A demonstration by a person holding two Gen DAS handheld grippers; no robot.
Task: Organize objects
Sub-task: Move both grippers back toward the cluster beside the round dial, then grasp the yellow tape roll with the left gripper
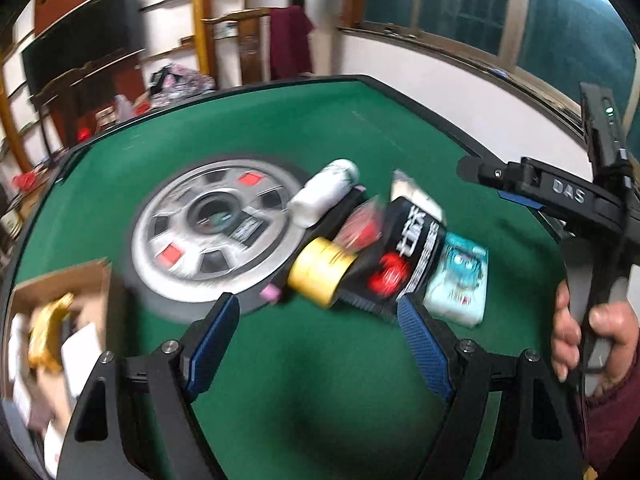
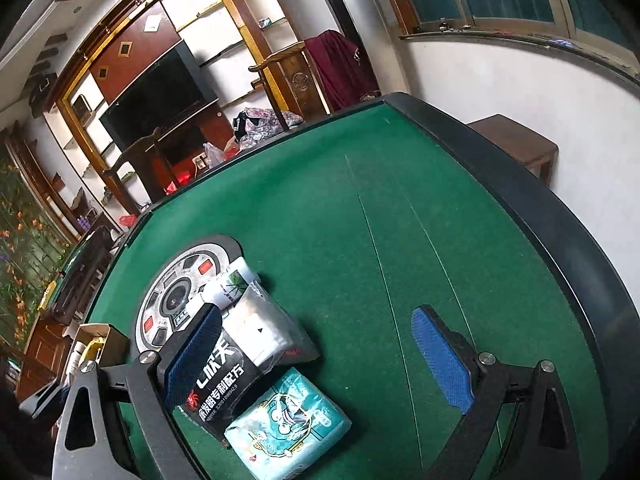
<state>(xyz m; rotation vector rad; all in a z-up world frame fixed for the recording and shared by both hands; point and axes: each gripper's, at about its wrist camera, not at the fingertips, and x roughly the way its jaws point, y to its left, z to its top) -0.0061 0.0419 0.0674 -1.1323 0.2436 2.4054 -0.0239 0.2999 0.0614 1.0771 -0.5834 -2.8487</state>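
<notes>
Both tools (image 1: 318, 322) (image 2: 320, 354) gape wide, empty; cardboard box (image 1: 86, 280) holds blurred items.

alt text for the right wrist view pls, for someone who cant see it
The open right gripper hovers over a green felt table, holding nothing. At lower left lie a light blue tissue pack, a black packet and a clear bag, beside a round silver hub.

cardboard box (image 1: 60, 312) blurred — edge-cropped, contents unclear
</notes>
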